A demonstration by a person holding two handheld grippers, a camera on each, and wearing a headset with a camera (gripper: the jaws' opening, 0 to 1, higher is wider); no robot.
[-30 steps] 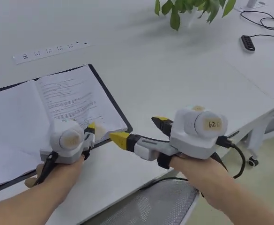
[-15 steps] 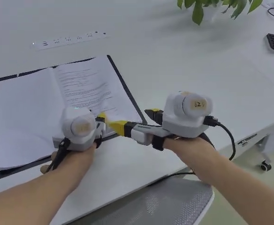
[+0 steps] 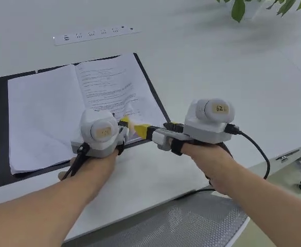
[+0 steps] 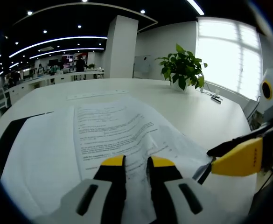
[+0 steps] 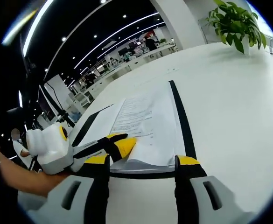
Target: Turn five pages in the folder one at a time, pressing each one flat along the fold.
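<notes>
White desk point(image 3: 217, 67), potted plant point(image 4: 183, 70), bright window point(image 4: 220, 51)

left tool point(image 4: 131, 162) jaws nearly together, right tool point(image 5: 143, 160) jaws spread

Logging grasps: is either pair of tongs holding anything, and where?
The right tongs are open, holding nothing. The left tongs are nearly shut at the bottom edge of the right-hand page; a pinch cannot be told.
</notes>
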